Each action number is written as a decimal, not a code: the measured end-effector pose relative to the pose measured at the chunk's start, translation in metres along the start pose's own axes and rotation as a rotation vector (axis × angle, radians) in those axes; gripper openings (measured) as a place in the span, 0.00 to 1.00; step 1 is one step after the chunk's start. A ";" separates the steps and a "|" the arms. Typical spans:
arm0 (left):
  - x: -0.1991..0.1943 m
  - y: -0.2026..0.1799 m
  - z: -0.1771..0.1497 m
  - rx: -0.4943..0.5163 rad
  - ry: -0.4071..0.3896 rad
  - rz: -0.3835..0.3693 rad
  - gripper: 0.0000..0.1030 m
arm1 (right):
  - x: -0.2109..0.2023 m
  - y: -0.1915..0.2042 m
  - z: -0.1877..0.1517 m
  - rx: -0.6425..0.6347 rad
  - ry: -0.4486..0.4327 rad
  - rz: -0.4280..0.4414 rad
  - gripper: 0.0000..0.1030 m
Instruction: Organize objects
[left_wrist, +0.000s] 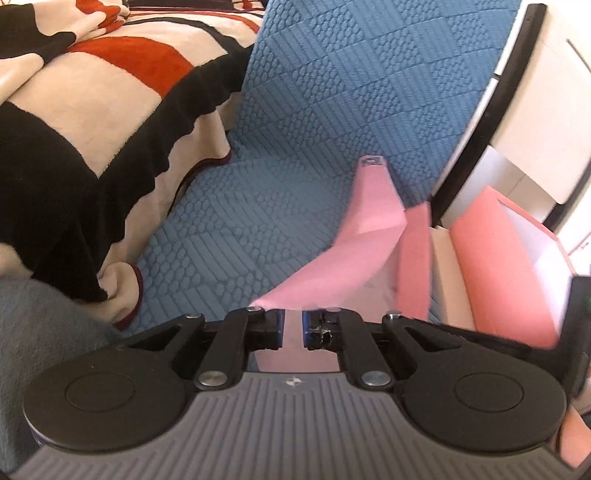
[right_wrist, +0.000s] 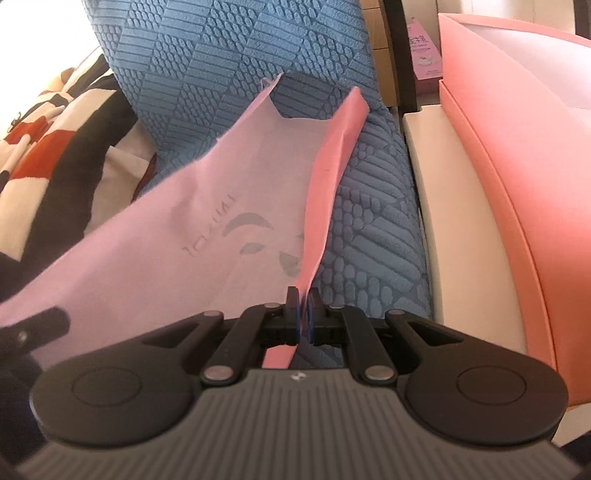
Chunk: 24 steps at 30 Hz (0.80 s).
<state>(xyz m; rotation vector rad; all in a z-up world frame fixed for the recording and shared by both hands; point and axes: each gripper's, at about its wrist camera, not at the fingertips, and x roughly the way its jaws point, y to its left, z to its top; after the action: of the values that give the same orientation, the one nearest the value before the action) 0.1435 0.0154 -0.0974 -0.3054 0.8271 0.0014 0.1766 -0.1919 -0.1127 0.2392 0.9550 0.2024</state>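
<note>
Pink fabric dust bag, thin and printed with a faint grey logo, hangs stretched between the two tools above the bed, its mouth gaping toward the pillow.

Surroundings, largest first:
- Blue quilted bed cover with embossed geometric pattern, lying under the bag.
- Striped fleece blanket in black, cream and red, bunched at the left, well apart from the bag.
- Rigid pink cardboard box with white lining, standing open just beside the bed's right edge.

Tool state:
- Right tool: jaws together, clamped on the bag's darker pink folded edge, which rises straight out from between the pads.
- Left tool: jaws nearly together; the pink fabric passes through the narrow gap. The grip appears to be a pinch on another edge of the same bag.

Step in hand, as judged: the bag is lifted clear of the bed and spread by two edges, preparatory to folding or to placing it in the box.

Next move calls for keeping both pinches firm, holding the fabric taut and carrying it toward the box without snagging its rim.
</note>
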 end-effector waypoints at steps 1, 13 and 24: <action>0.001 0.000 0.002 0.001 -0.011 0.005 0.09 | -0.001 0.000 0.000 -0.004 -0.004 -0.008 0.06; 0.053 0.003 0.013 0.029 0.067 0.046 0.09 | -0.006 -0.009 -0.002 0.030 0.004 -0.015 0.05; 0.108 -0.001 0.014 0.123 0.161 0.130 0.09 | -0.003 -0.014 0.000 0.053 0.015 -0.004 0.05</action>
<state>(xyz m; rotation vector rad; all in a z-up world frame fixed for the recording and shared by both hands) 0.2271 0.0056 -0.1666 -0.1361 1.0013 0.0479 0.1754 -0.2059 -0.1142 0.2852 0.9763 0.1759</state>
